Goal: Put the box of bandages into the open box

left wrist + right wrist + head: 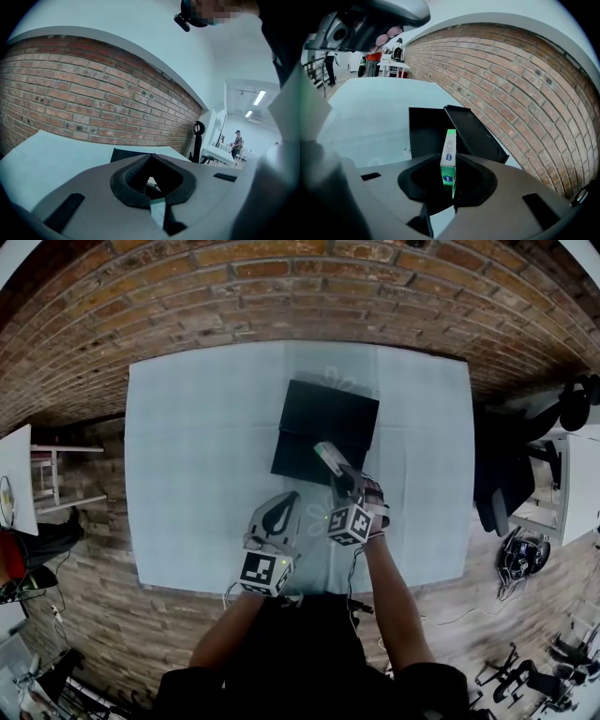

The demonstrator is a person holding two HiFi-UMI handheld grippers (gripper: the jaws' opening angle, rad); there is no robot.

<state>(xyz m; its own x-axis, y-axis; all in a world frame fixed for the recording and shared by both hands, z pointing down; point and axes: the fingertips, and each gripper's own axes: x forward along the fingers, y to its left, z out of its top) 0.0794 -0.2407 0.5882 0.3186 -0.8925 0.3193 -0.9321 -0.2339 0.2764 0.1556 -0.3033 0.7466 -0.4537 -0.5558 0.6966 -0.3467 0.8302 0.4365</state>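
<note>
Where the rough red brick wall (281, 296) ends, one smooth, pale, rectangular worktop (187, 474) is seen. On it one flat, matt black, square-cornered open box (319, 413) is set, its lid (476, 133) tilted up on the wall side. Two grey moulded grippers are held over the near part of the worktop. The left gripper (152, 180) is kept with its jaws together, with nothing gripped. The right gripper (450, 173) is clamped on one slim green-and-white cardboard box of bandages (449, 157), which is held on edge just above the near rim of the open box.
</note>
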